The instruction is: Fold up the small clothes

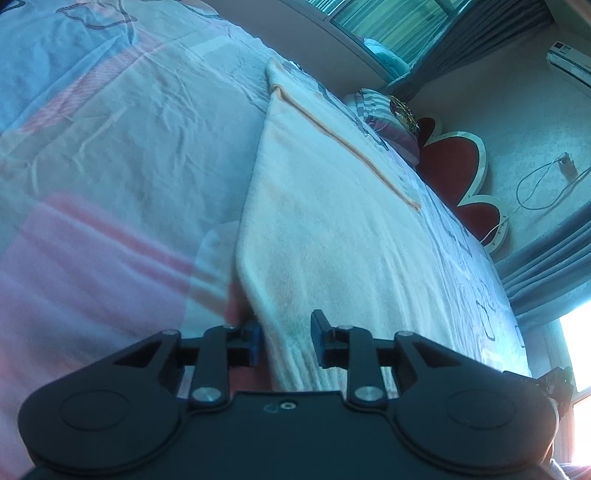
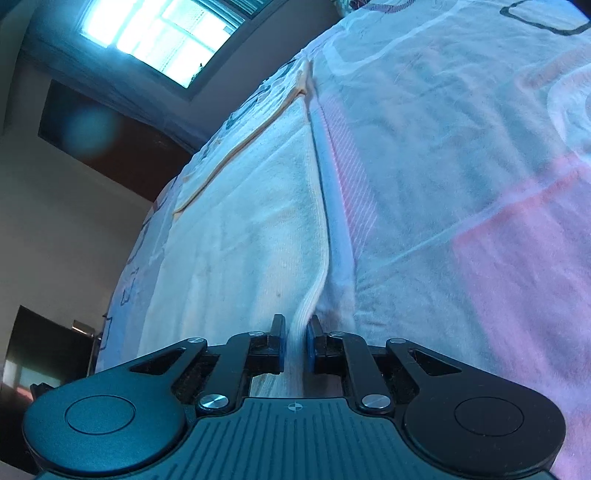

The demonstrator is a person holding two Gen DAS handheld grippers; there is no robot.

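Observation:
A cream towel-like cloth with an orange trim stripe (image 1: 325, 221) lies flat on the bed. My left gripper (image 1: 286, 341) is low at its near corner, jaws apart, with the cloth's edge lying between the fingers. In the right wrist view the same cloth (image 2: 240, 229) stretches away from me. My right gripper (image 2: 295, 345) is shut on a bunched edge of the cloth at its near corner.
The bed sheet (image 1: 110, 129) is white and pale blue with pink patches and is wrinkled. A striped pillow (image 1: 388, 118) and a red flower-shaped headboard (image 1: 461, 173) are at the far end. A window (image 2: 166, 33) and a wall stand beyond the bed's edge.

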